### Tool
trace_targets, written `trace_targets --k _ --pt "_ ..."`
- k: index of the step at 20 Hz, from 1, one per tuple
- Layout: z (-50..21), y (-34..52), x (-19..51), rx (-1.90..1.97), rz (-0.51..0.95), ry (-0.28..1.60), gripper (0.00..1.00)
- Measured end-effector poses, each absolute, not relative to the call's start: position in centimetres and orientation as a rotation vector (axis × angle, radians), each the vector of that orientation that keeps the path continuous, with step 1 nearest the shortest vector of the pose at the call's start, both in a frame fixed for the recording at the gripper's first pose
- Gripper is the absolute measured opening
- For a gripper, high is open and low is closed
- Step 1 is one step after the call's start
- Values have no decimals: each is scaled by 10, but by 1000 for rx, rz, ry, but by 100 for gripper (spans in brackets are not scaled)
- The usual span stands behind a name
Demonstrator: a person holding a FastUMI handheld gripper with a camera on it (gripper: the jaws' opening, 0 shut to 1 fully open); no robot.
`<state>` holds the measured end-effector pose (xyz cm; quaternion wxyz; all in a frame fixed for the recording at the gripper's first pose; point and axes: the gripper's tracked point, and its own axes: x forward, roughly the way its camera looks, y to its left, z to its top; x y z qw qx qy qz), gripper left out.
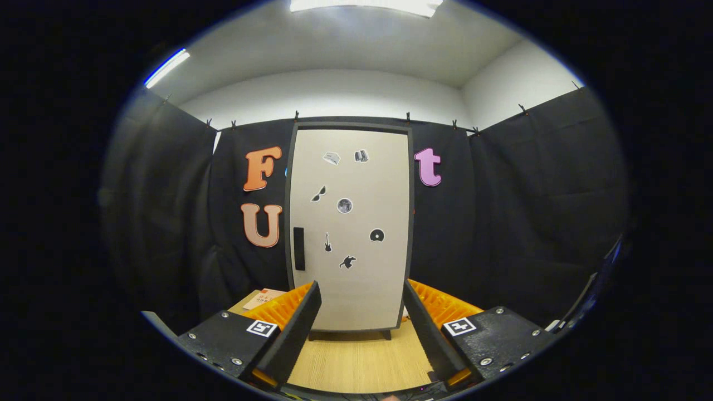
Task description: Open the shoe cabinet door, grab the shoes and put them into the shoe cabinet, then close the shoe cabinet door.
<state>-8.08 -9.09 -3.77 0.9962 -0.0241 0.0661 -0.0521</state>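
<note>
The claw (361, 312) points level at the closed shoe cabinet door (351, 223) (fingers spread wide, holding nothing)

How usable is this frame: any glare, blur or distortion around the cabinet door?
Gripper view: even overhead light, ceiling strip blown out; shoe cabinet door and its handle sharp, without glare; fisheye bows the booth walls outward; soft shadow under the cabinet on the wooden table; open gripper fingers slightly soft.
</note>
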Motion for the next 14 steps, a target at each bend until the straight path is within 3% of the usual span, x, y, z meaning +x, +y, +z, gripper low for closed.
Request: trace_targets --k 14 --pt "-46 -144 -138 68 -94 153 93"
